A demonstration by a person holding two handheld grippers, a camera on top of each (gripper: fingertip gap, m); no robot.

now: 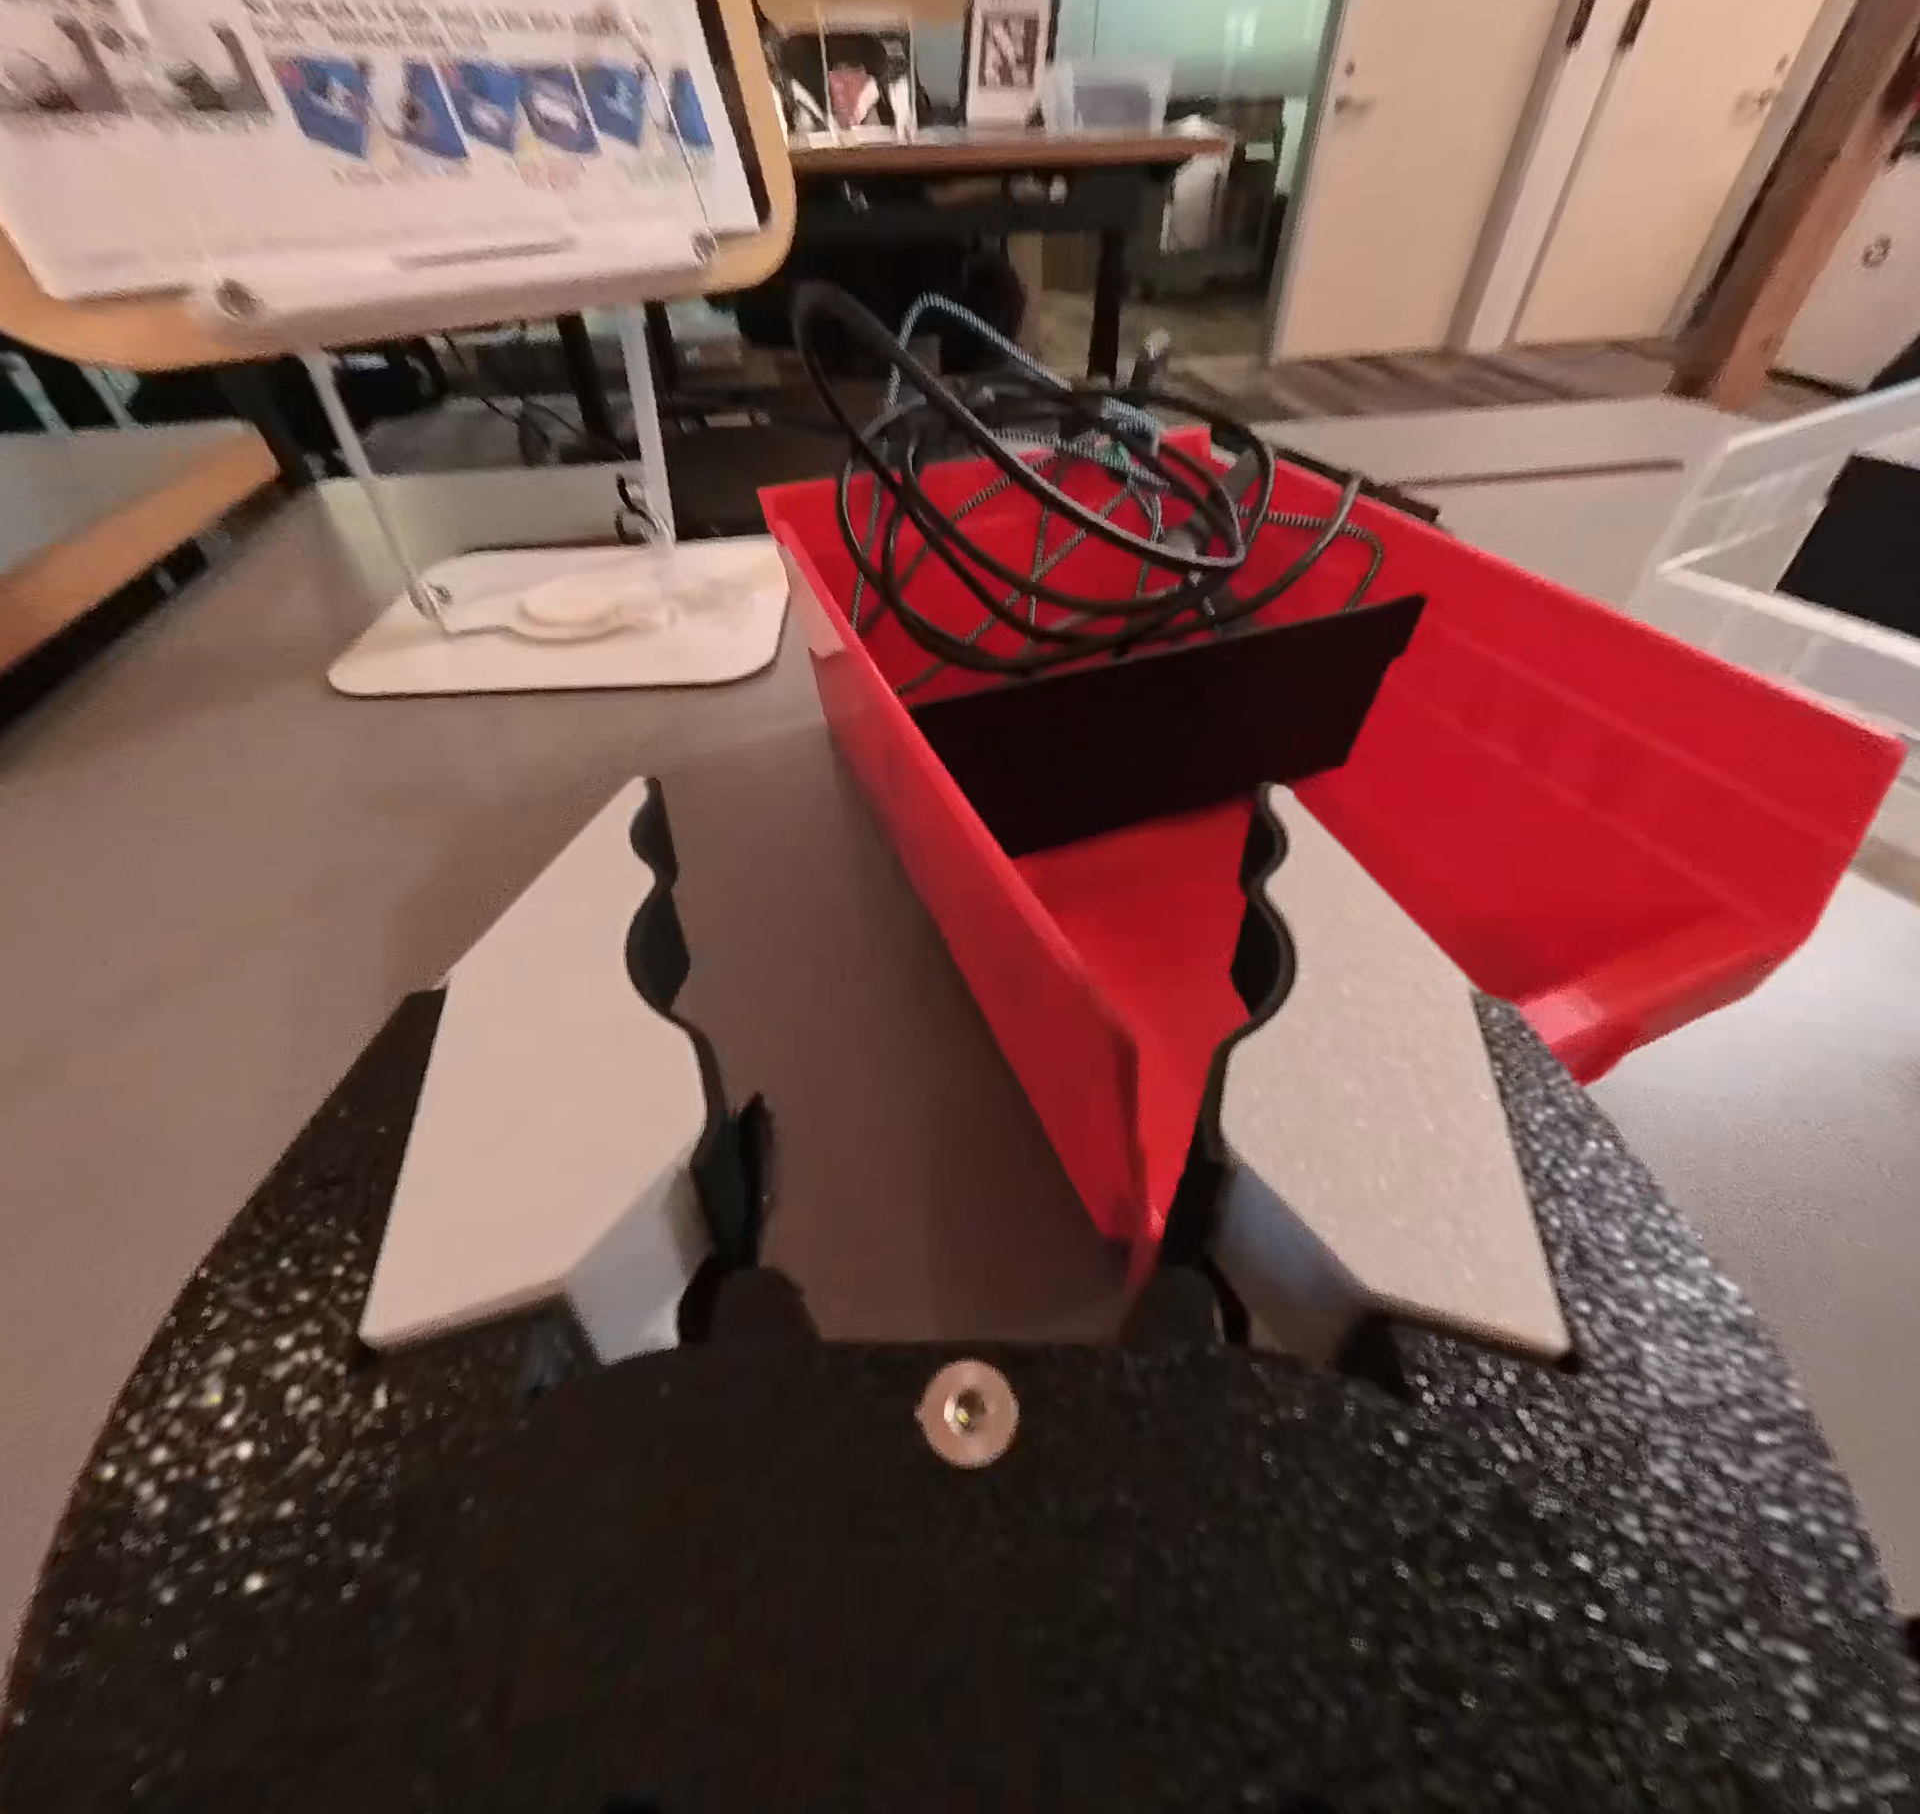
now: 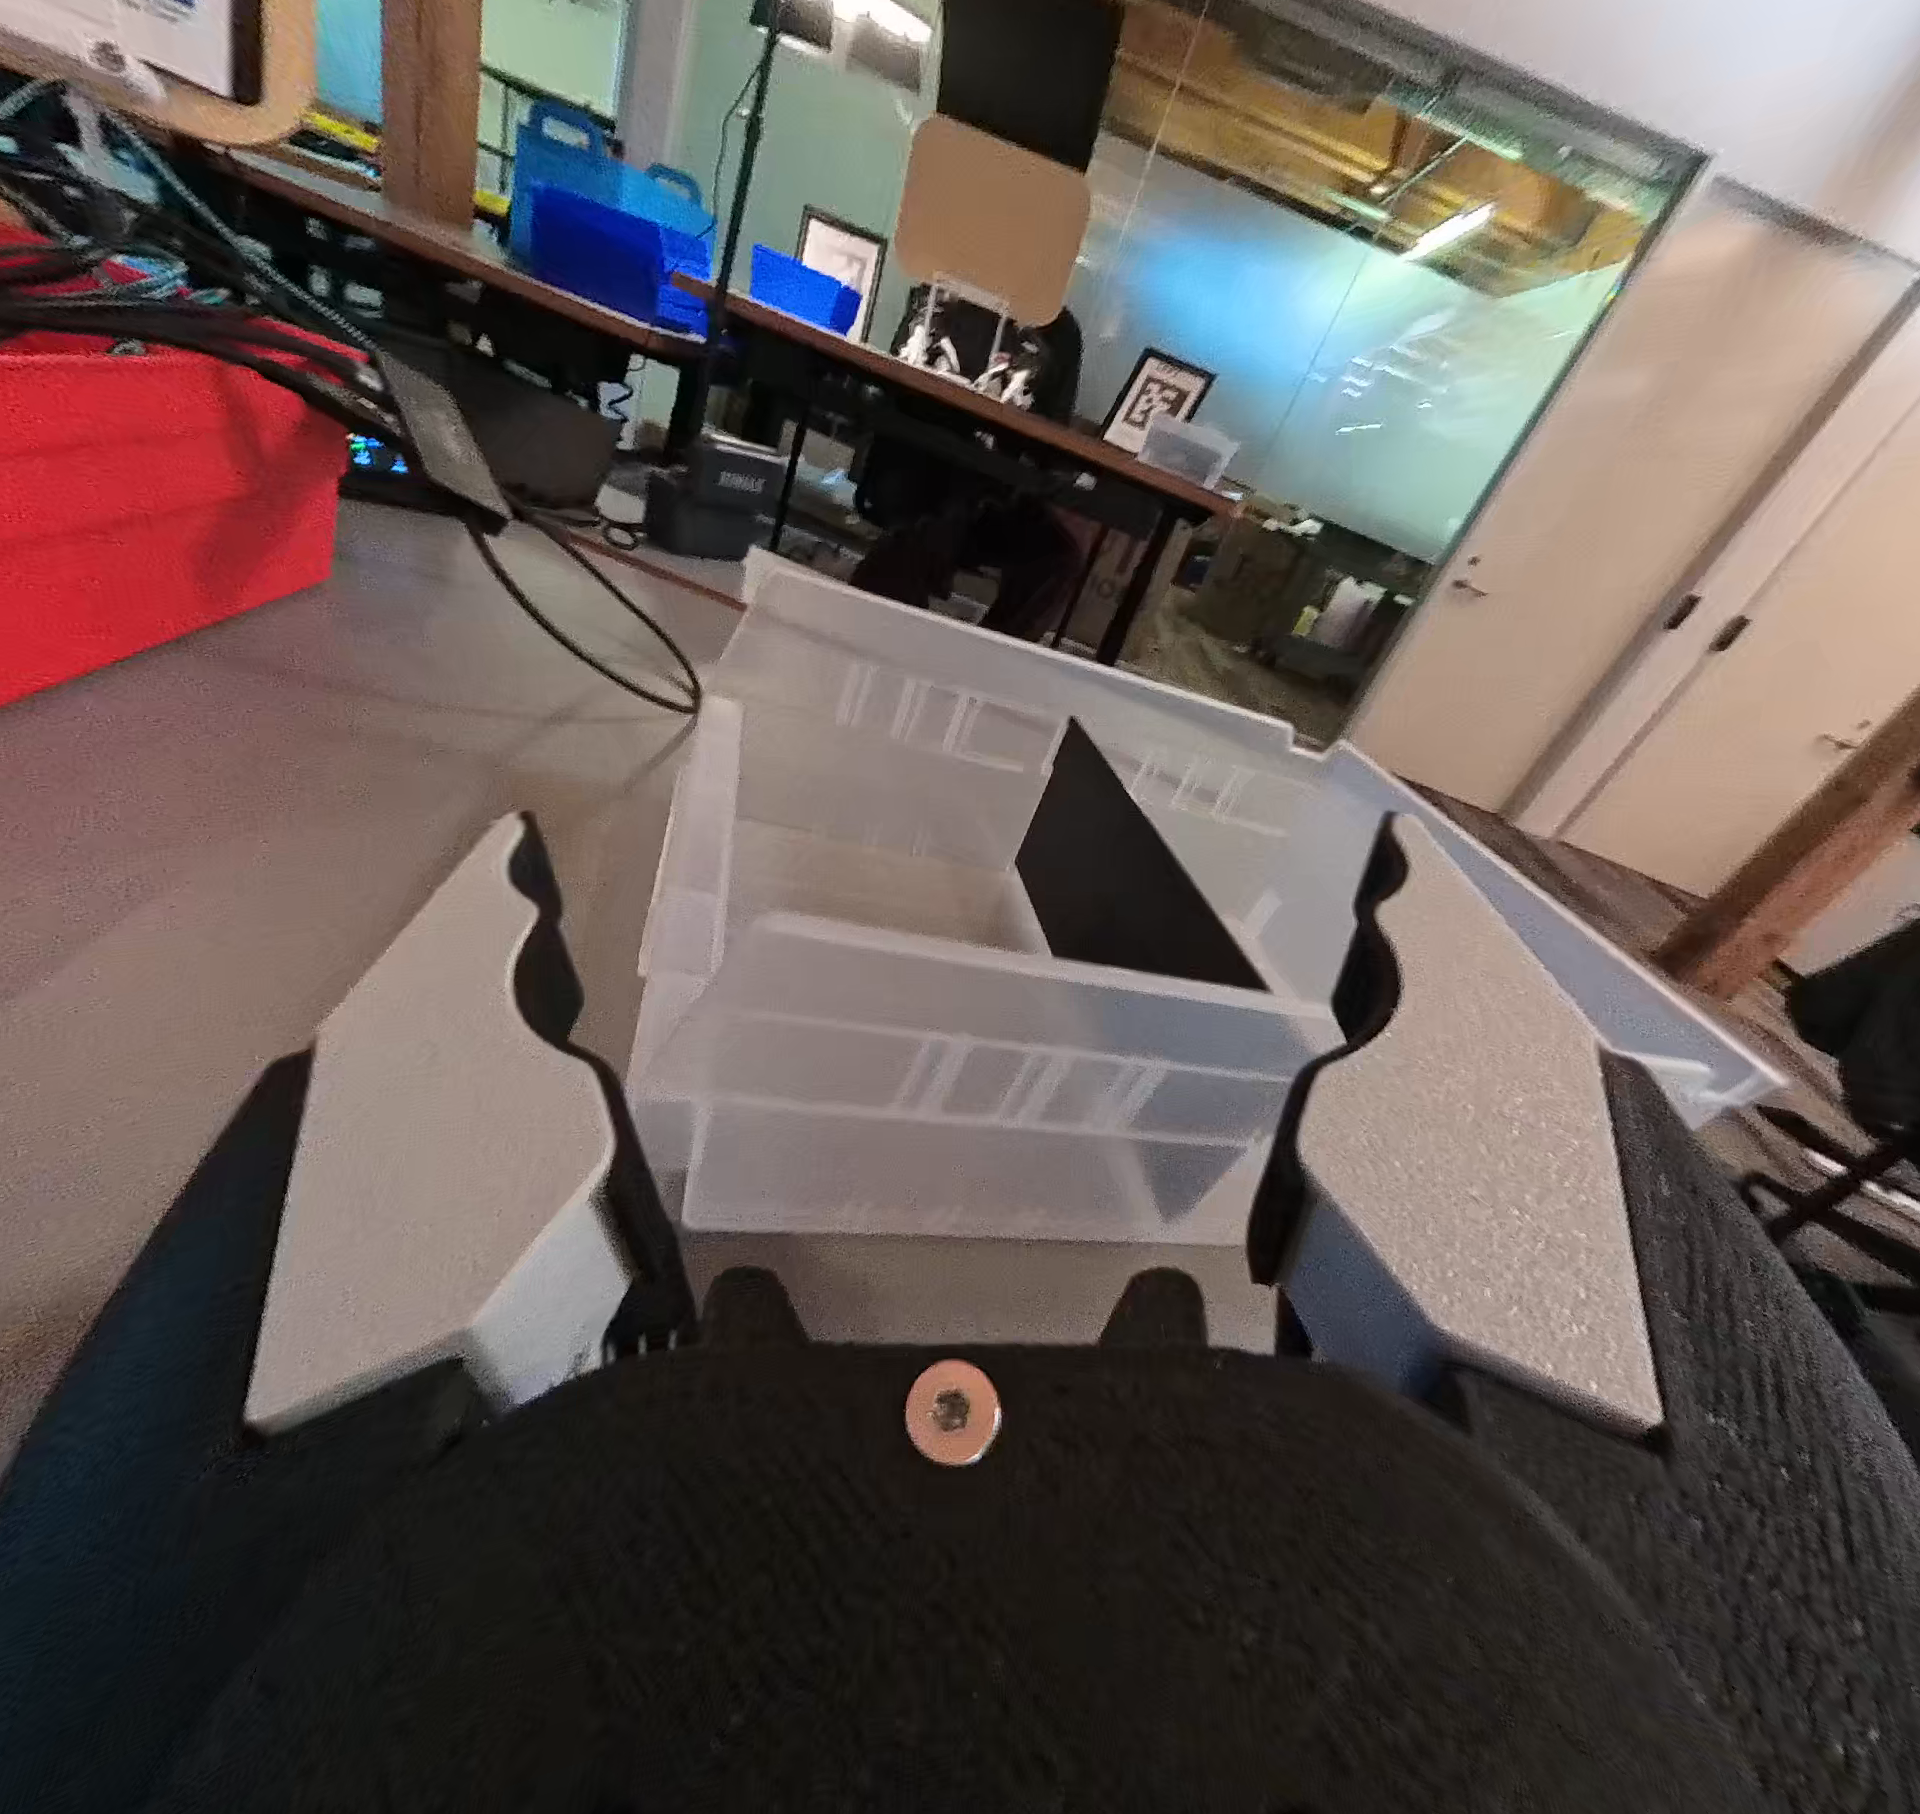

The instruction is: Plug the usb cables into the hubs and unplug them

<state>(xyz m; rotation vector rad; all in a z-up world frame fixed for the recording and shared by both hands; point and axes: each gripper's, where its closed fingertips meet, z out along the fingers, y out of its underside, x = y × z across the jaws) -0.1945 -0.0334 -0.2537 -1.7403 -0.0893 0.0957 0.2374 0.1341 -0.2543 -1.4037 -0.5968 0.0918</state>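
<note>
A red bin (image 1: 1538,829) stands on the grey table, split by a black divider (image 1: 1153,715). Its far half holds a tangle of black and braided USB cables (image 1: 1049,517). My left gripper (image 1: 956,808) is open and empty, low over the table, with the bin's near left wall between its fingers. A clear plastic bin (image 2: 987,1047) with a black divider (image 2: 1122,881) stands in front of my right gripper (image 2: 956,850), which is open and empty. The red bin (image 2: 156,486) and cables (image 2: 208,310) show at the left of the right wrist view. No hub is clearly visible.
A white instruction sheet on a clear stand (image 1: 561,621) stands left of the red bin. A black cable (image 2: 592,611) trails from the red bin across the table toward the clear bin. The clear bin's corner (image 1: 1787,538) shows at the right of the left wrist view.
</note>
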